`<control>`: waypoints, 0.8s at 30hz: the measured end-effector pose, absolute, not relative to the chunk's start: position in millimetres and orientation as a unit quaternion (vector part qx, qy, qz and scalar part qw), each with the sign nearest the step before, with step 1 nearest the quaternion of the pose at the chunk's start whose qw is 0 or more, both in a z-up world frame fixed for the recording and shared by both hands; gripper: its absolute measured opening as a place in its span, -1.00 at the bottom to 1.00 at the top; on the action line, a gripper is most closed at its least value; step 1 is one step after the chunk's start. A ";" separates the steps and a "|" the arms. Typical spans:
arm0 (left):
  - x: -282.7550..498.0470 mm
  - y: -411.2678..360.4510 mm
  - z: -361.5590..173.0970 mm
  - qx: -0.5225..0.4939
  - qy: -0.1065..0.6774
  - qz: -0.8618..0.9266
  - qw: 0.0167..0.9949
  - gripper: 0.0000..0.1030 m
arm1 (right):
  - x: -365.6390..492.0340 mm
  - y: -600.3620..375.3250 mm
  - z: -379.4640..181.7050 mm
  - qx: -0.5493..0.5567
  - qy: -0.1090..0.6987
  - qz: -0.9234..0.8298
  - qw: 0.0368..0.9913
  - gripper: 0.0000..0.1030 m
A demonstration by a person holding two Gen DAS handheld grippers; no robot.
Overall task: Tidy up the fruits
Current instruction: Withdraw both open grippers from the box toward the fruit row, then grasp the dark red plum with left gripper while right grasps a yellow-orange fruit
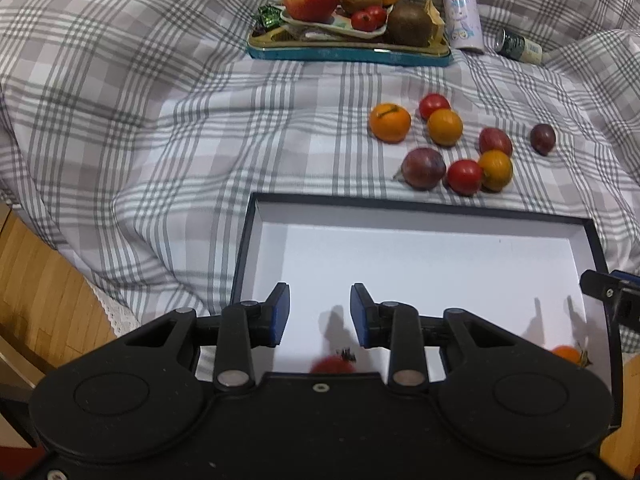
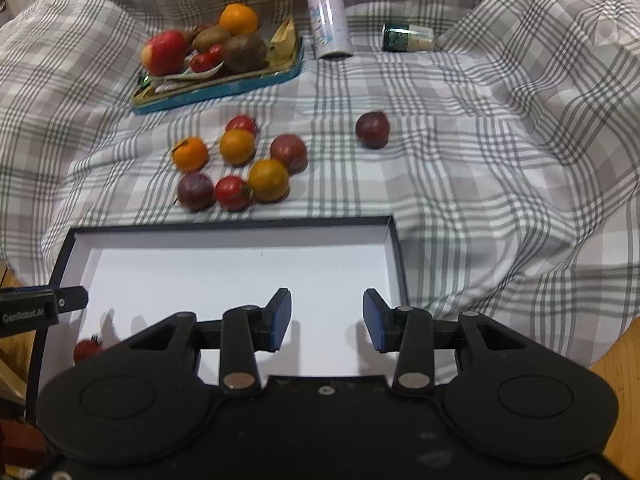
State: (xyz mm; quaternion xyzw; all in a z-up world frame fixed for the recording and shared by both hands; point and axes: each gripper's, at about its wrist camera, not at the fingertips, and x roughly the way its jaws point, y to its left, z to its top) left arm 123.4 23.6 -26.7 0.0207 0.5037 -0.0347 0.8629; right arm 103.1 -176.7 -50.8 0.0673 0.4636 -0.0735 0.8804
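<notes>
A shallow black box with a white inside (image 1: 440, 216) (image 2: 394, 240) lies on the checked bedspread. In it lie a red tomato (image 1: 333, 364) (image 2: 86, 350) and a small orange fruit (image 1: 567, 354). My left gripper (image 1: 320, 316) is open and empty above the box, just over the tomato. My right gripper (image 2: 326, 318) is open and empty over the box's right end. Beyond the box lies a cluster of several small fruits: tomatoes, oranges and plums (image 1: 464, 176) (image 2: 234, 192). One plum (image 2: 373, 129) (image 1: 543, 139) lies apart to the right.
A blue tray (image 1: 348, 54) (image 2: 224, 88) at the back holds an apple, kiwis, an orange and tomatoes. A pale spray can (image 1: 461, 12) (image 2: 328, 20) and a small bottle (image 1: 518, 46) (image 2: 408, 38) stand and lie beside it. Wooden floor (image 1: 36, 280) shows at the bed's left edge.
</notes>
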 end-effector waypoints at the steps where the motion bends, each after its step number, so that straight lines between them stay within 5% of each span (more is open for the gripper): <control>1: 125.1 22.9 -26.0 0.022 0.502 -0.034 0.864 -0.19 | 105.7 -179.2 -49.5 0.068 0.460 -0.076 0.882 -0.18; 24: 178.8 -37.3 -28.2 0.067 0.478 -0.108 0.869 -0.19 | 160.0 -219.1 -52.7 0.089 0.446 -0.112 0.884 -0.11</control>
